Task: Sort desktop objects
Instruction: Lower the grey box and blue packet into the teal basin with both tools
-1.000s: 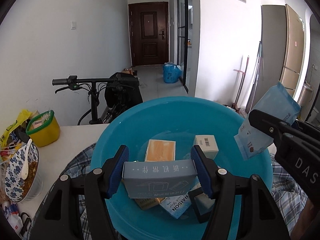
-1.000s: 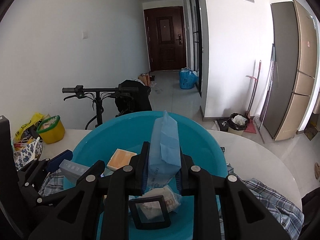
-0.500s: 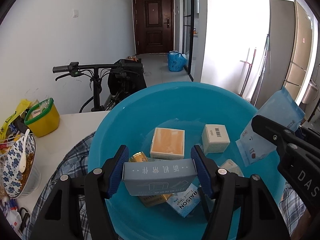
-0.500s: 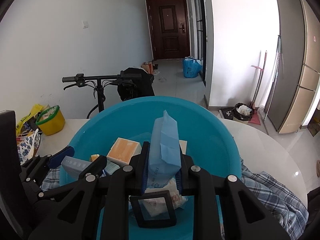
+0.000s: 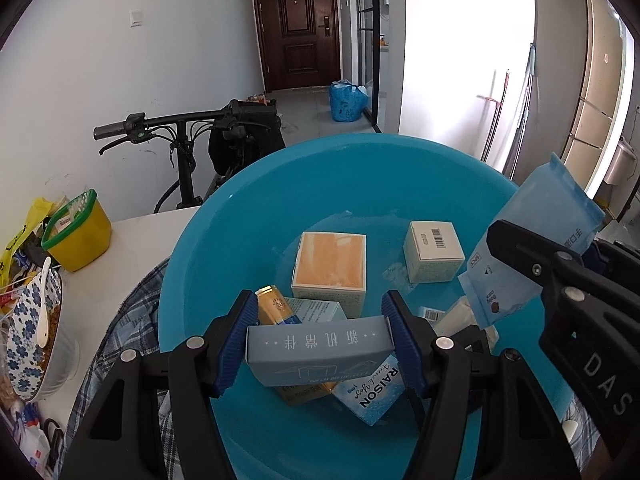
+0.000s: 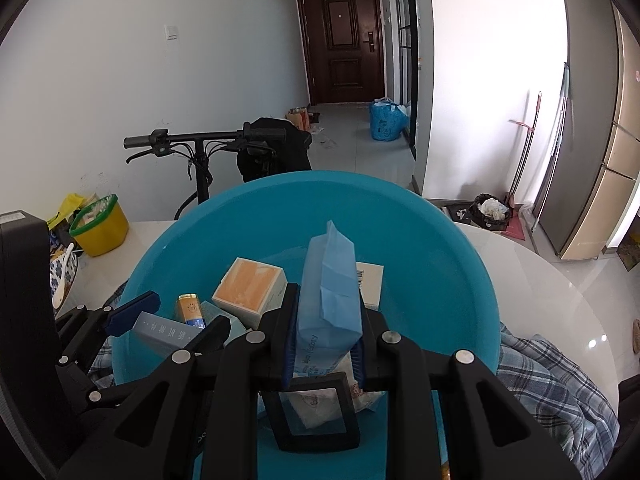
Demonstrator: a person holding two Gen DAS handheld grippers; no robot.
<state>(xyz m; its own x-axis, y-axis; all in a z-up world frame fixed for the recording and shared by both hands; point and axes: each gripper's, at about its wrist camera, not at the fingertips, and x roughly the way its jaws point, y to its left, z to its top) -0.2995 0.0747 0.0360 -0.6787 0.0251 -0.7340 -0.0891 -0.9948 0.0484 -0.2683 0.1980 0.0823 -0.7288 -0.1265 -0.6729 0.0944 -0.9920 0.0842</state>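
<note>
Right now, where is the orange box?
In both wrist views the orange box lies inside the blue basin, near its middle, just beyond the grey box gripped by the left claw.

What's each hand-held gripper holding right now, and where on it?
Left hand-held gripper: grey-blue box, clamped at its two short ends. Right hand-held gripper: blue pouch, pinched across its lower half.

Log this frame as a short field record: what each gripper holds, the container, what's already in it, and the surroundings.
left gripper: shut on grey-blue box, above the basin
right gripper: shut on blue pouch, upright, above the basin
container: teal basin on plaid cloth
in basin: orange-faced box, white barcode box, gold tube, RAISON box
beside: yellow tub, floral bowl
</note>
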